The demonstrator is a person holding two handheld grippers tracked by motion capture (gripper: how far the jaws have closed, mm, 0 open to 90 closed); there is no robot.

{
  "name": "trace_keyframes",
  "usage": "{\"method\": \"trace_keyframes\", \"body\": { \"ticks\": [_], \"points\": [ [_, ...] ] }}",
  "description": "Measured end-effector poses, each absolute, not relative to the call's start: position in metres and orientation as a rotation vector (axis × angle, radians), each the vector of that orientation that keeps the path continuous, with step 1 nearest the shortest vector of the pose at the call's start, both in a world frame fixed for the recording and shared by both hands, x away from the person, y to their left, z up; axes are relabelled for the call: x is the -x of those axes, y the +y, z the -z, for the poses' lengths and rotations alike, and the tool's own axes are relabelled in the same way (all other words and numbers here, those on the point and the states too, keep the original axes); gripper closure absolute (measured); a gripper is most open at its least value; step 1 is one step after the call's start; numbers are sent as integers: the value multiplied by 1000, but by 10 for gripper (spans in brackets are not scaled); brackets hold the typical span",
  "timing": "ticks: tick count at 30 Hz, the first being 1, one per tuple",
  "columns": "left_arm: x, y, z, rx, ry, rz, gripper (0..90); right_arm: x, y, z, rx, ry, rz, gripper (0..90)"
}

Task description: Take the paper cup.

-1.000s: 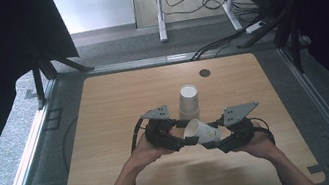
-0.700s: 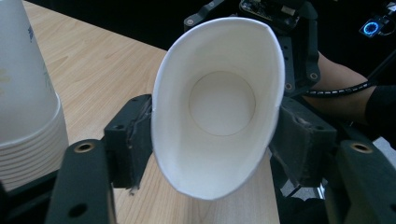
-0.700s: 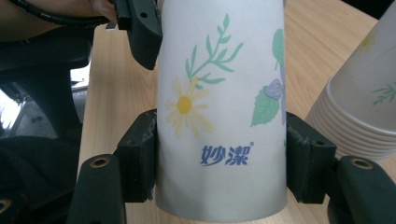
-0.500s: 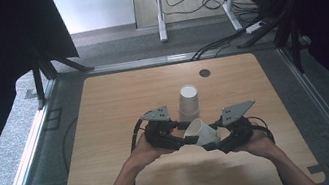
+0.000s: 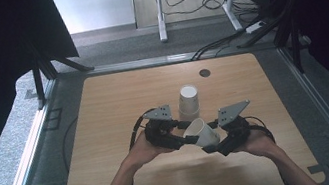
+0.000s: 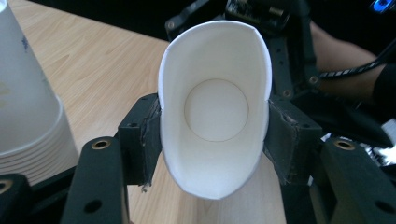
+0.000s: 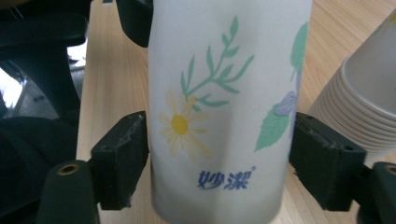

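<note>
Paper cup (image 5: 201, 132) sits in the air between both grippers, lying on its side above the near-middle of the wooden table (image 5: 108, 132), just near of the upside-down stack of paper cups (image 5: 188, 101).

Left gripper (image 6: 212, 140) pinches the cup at its rim; the mouth is squashed from round into a tall oval, both pads tight on the rim wall. Flat bottom is visible straight down the bore.

Right gripper (image 7: 219, 158) has its jaws on either side of the cup body, by the daisy print and blue logo. Left pad touches the wall; whether the right pad presses or just rests beside it cannot be told, though the wall shows no dent there.

Step in hand looks like a handover, or pulling one cup free for separate placement. Judgement on doing it well:
- Ease the left squeeze. Rim is already deformed; more force creases it.
- Right grip should load the body mid-height, square to the axis, before the left lets go.
- Release one side only after the other clearly carries the cup.
- Keep the cup clear of the stack while turning it; the stack stands close on the far side and tips easily.
- Turn slowly, since thin paper twists between two clamps.
</note>
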State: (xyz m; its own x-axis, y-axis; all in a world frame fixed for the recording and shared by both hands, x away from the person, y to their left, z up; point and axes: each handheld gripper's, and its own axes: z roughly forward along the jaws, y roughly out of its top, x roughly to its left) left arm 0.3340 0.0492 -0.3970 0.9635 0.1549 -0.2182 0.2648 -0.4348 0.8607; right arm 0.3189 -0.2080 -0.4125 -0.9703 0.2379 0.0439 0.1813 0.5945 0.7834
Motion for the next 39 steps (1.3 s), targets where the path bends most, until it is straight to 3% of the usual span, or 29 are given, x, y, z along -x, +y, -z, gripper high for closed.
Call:
{"method": "trace_keyframes", "body": {
  "ticks": [7,14,18,23,26,36,39],
  "points": [
    [-332,37,385,-2237,274,42,403,-320,-198,409,-326,2796,-1141,213],
    [-329,23,383,-2372,223,-18,395,-319,-186,420,-289,2862,-997,358],
    [-329,24,383,-2355,227,-27,375,-319,-188,424,-312,2855,-1038,373],
    [-330,28,386,-2210,277,4,221,-319,-199,425,-379,2783,-1231,376],
    [-330,29,390,-2144,279,12,195,-320,-204,427,-411,2760,-1346,376],
    [-328,25,391,-2116,240,-9,333,-320,-205,434,-401,2749,-1461,357],
    [-327,25,388,-2143,236,-41,342,-321,-205,435,-434,2720,-1450,260]
  ]
}}
